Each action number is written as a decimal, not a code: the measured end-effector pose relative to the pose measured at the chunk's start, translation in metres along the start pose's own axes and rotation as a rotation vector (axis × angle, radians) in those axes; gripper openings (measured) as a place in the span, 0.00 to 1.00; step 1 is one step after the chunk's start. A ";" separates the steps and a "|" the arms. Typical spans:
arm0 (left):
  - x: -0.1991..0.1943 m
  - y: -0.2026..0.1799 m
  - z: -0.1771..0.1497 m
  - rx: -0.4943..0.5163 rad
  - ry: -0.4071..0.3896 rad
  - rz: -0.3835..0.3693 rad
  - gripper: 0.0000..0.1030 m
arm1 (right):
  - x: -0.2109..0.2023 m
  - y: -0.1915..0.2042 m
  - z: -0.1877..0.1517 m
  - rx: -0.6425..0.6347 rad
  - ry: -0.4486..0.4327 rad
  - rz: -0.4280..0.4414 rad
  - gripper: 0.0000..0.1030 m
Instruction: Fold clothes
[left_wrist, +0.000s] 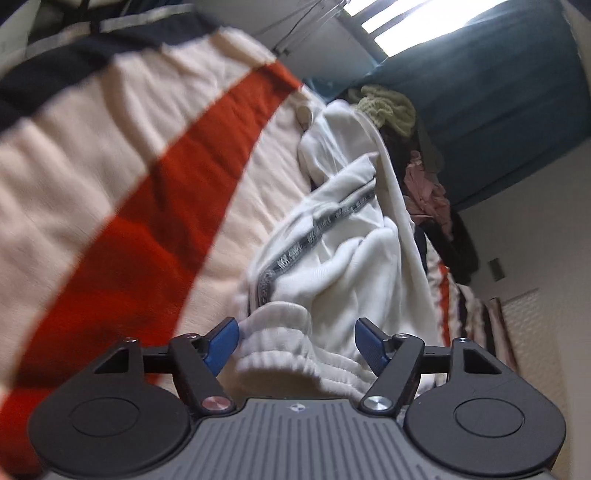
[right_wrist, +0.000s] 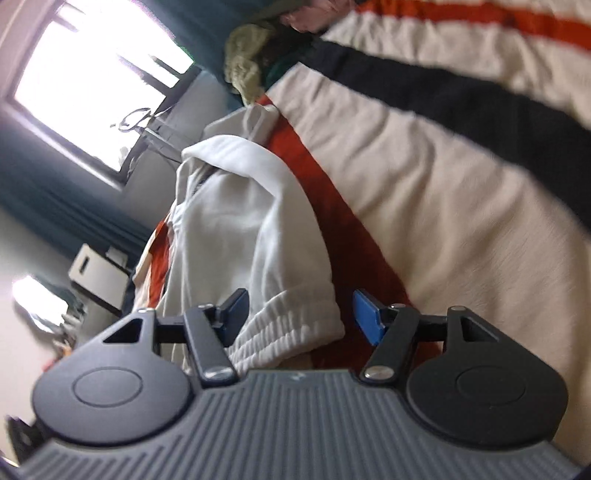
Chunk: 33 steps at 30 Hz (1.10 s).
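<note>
The white garment lies rumpled on the bed, across its striped blanket, with a dark printed band running along it. Its ribbed elastic hem sits between the blue fingers of both tools. The left tool stands wide, one finger touching the ribbing, the other apart from it. The right tool is wide too, straddling a ribbed end of the same cloth. To my eye, a good grip here means pushing each tool deep enough to take the whole ribbed band, not just one layer, and closing both evenly so the hem stays straight between them.
</note>
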<state>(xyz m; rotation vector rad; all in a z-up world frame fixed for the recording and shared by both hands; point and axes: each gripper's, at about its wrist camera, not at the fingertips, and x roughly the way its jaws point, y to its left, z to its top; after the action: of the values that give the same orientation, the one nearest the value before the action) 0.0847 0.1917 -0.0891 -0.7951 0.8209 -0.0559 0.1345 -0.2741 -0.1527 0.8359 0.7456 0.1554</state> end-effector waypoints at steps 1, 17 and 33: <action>0.007 -0.001 -0.002 0.005 0.005 0.024 0.70 | 0.008 -0.002 0.000 0.012 0.009 -0.003 0.64; -0.006 0.018 0.032 -0.145 -0.162 0.018 0.16 | 0.019 0.010 -0.033 0.067 0.075 0.142 0.36; -0.110 0.042 0.277 0.020 -0.531 0.302 0.13 | 0.115 0.248 -0.169 0.004 0.367 0.569 0.19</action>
<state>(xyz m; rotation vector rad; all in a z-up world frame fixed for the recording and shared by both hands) 0.1840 0.4284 0.0681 -0.6173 0.4254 0.4008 0.1472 0.0439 -0.1096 1.0211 0.8315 0.8335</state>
